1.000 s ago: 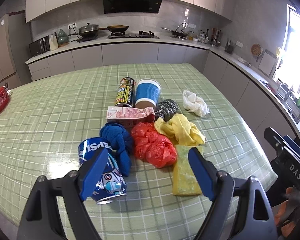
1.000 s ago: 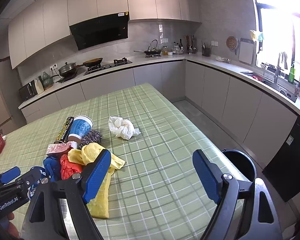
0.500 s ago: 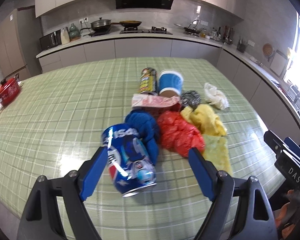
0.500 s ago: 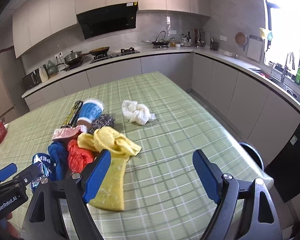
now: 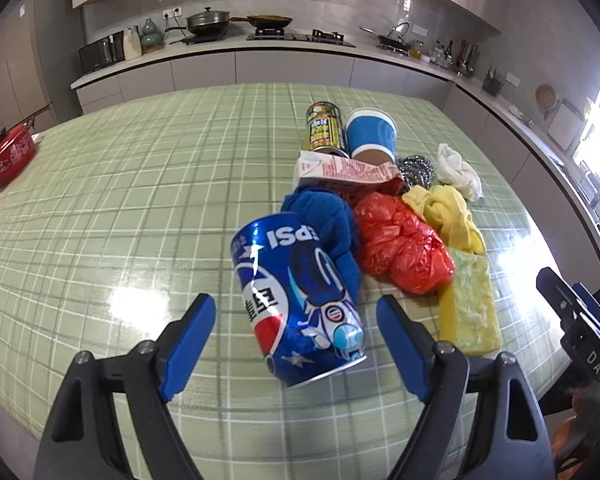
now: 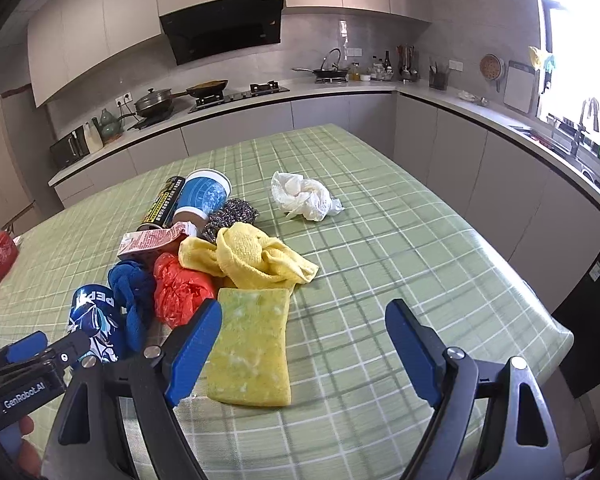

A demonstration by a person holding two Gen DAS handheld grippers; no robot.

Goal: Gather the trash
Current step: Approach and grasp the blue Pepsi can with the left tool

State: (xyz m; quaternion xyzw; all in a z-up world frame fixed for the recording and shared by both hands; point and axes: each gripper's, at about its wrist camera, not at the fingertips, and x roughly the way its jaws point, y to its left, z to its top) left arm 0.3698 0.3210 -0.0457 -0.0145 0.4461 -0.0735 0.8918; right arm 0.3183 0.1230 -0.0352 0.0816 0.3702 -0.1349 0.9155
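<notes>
Evidently the approach step is in hand: both tools are reaching toward the heap of rubbish on the green checked tablecloth [image 5: 112,208], nothing collected yet. The left gripper [image 5: 296,346] is gaping wide, its blue jaws standing either side of the dented blue Pepsi can [image 5: 300,304] lying at the near end of the heap, with clear gaps, not touching it. The right gripper [image 6: 304,350] is likewise spread and empty, hanging over the flat yellow-green sponge [image 6: 252,348], which is sitting toward its left jaw. Just beyond are lying a crumpled red plastic bag [image 5: 400,248], a blue cloth [image 5: 328,220] and a yellow towel [image 6: 248,256]. Next, each tool probably needs lowering and centring on its target before squeezing.
</notes>
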